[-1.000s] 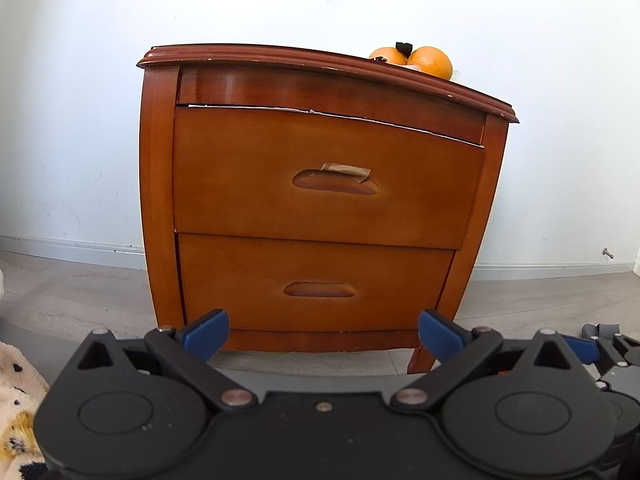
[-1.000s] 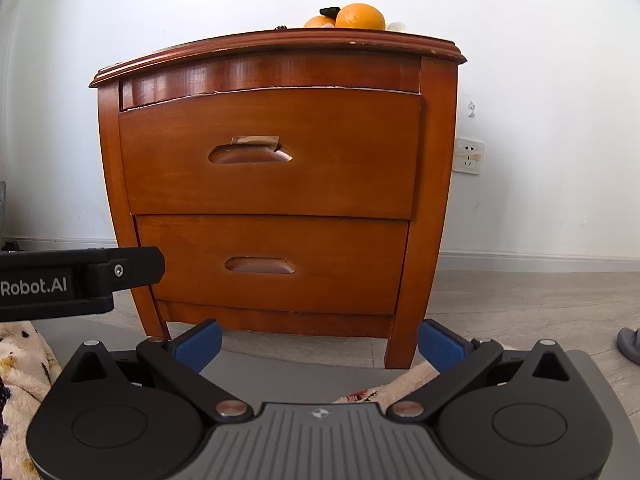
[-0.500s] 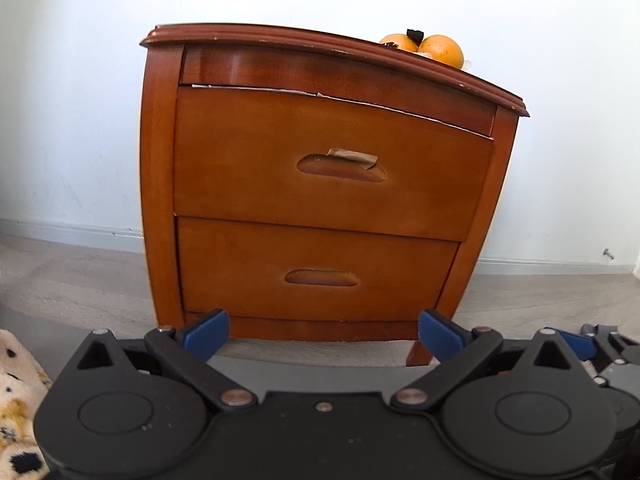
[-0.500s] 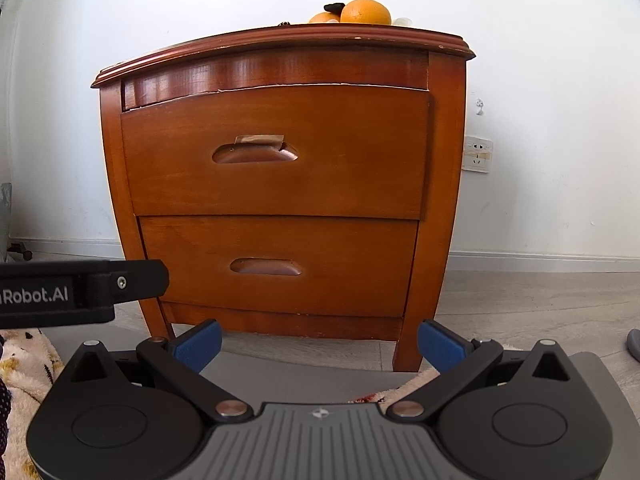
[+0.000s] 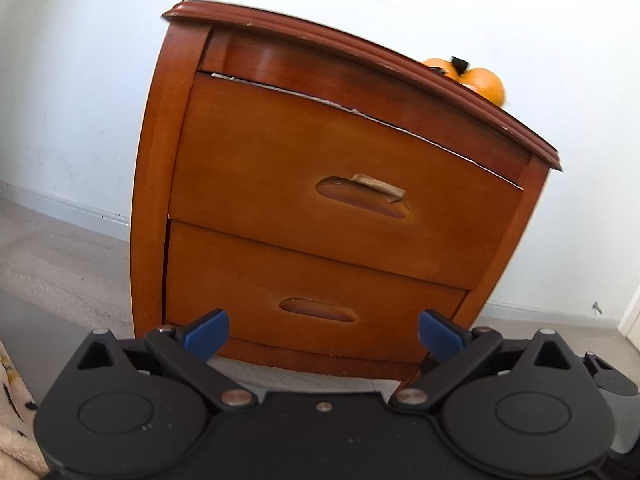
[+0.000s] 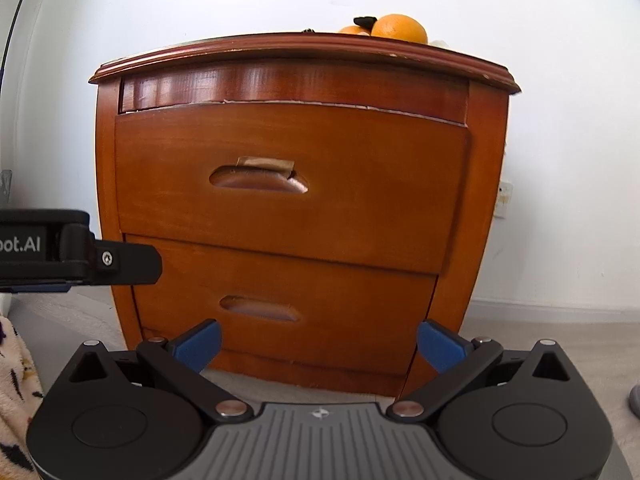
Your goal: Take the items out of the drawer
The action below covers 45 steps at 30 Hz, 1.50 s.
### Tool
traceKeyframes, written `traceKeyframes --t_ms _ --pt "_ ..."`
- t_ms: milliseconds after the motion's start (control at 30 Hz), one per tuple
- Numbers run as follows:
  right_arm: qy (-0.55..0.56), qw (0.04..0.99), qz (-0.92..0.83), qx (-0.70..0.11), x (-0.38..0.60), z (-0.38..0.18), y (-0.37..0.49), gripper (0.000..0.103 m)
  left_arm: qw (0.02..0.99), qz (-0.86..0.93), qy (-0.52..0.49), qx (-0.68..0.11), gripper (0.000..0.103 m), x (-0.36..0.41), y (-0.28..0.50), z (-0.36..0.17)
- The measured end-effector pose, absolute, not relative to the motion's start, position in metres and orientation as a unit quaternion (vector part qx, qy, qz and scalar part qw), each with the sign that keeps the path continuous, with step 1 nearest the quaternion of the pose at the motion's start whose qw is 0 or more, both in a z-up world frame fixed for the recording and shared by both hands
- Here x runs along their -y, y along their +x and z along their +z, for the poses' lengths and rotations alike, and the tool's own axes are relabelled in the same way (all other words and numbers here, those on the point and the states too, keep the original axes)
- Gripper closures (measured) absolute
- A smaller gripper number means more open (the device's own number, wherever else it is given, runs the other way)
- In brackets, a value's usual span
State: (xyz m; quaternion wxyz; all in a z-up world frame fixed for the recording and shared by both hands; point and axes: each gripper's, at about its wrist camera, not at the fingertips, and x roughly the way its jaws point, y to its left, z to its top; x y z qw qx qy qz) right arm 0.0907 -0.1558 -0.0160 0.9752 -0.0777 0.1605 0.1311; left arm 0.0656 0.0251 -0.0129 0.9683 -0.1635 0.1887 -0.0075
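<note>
Straight ahead of both claws stands a glossy reddish-brown wooden nightstand [image 6: 304,208] with two drawers, set against a white wall on a pale grey floor. Its upper drawer [image 6: 292,184] is closed, with a thin pale chipped line along its top edge, and its recessed oval handle slot [image 6: 259,180] carries a scrap of tan tape [image 6: 266,164] across the upper lip. Below it the lower drawer [image 6: 288,304], also closed, has a plainer oval slot [image 6: 260,309]. The left claw [image 5: 323,330] is spread wide with nothing between its blue-tipped fingers [image 5: 206,332]; the lower drawer's slot [image 5: 318,310] sits just above the gap between them, and the whole cabinet appears tilted and slightly blurred in this view. The right claw [image 6: 318,342] is likewise spread wide and empty, its blue-tipped fingers [image 6: 198,342] framing the bottom rail of the nightstand, apart from the wood. To the left of the right claw, the black side of the left claw's body [image 6: 76,248] with white lettering reaches in front of the nightstand's left post. On top of the nightstand, toward the rear right, rest round orange fruits [image 6: 398,28] with a small black object [image 6: 365,21] against them. A white wall socket [image 6: 503,200] shows to the right of the cabinet, and a cream patterned fleece [image 6: 14,360] lies at the lower left.
</note>
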Motion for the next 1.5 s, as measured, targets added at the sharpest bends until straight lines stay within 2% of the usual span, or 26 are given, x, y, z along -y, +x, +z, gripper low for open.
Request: traceKeyframes --t_ms 267,800,967,1100,1200,1500 --pt "-0.078 0.977 0.137 -0.14 0.152 -0.008 0.13 0.001 0.957 -0.038 -0.217 -0.188 0.001 -0.04 0.107 -0.011" --pt "-0.069 0.985 0.105 -0.122 0.16 0.001 0.19 0.001 0.925 -0.155 -0.328 -0.11 0.002 -0.032 0.169 -0.008" --pt "-0.069 0.984 0.104 -0.128 0.162 -0.004 0.198 0.001 0.916 -0.175 -0.35 -0.084 0.011 -0.031 0.181 -0.008" --pt "-0.07 0.983 0.109 -0.133 0.16 -0.008 0.203 0.001 0.918 -0.18 -0.346 -0.077 0.029 -0.028 0.189 -0.009" --pt "-0.073 0.982 0.113 -0.133 0.158 -0.012 0.206 0.001 0.922 -0.175 -0.338 -0.074 0.037 -0.025 0.191 -0.009" --pt "-0.077 0.98 0.12 -0.137 0.157 -0.022 0.217 0.001 0.926 -0.167 -0.334 -0.05 0.038 -0.029 0.189 -0.005"
